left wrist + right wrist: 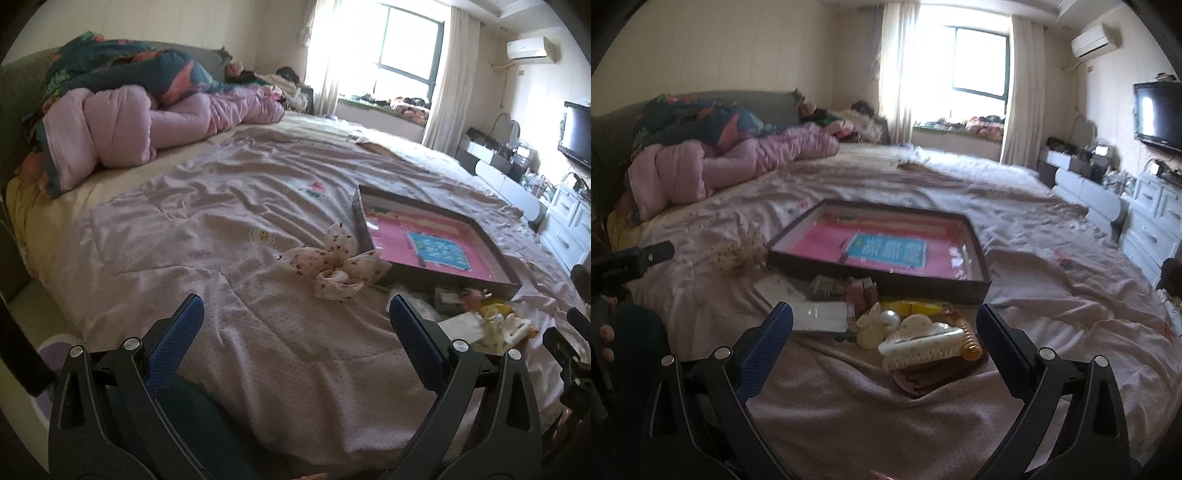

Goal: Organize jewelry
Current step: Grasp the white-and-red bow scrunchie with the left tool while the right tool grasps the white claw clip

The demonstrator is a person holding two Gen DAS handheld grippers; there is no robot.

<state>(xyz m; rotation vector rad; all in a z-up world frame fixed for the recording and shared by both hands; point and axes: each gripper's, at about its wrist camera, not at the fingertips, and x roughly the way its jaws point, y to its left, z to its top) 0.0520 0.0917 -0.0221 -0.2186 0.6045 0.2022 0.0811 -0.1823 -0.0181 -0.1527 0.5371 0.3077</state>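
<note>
Both the left tongs (295, 317) and right tongs (884, 321) gape wide and empty above the pink bedspread (229, 229), where a cream plastic claw hair clip (919, 345) tops the trinket pile just before the shallow dark pink-lined tray (967, 286).

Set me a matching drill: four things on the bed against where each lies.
Things
1. bow
2. claw clip
3. tray
4. pink quilt

Places
A. between the right gripper's open fingers
B. piled by the headboard
C. left of the tray, touching its corner
D. mid-bed, just beyond the pile of hair accessories

Pairs: 1-C, 2-A, 3-D, 4-B
</note>
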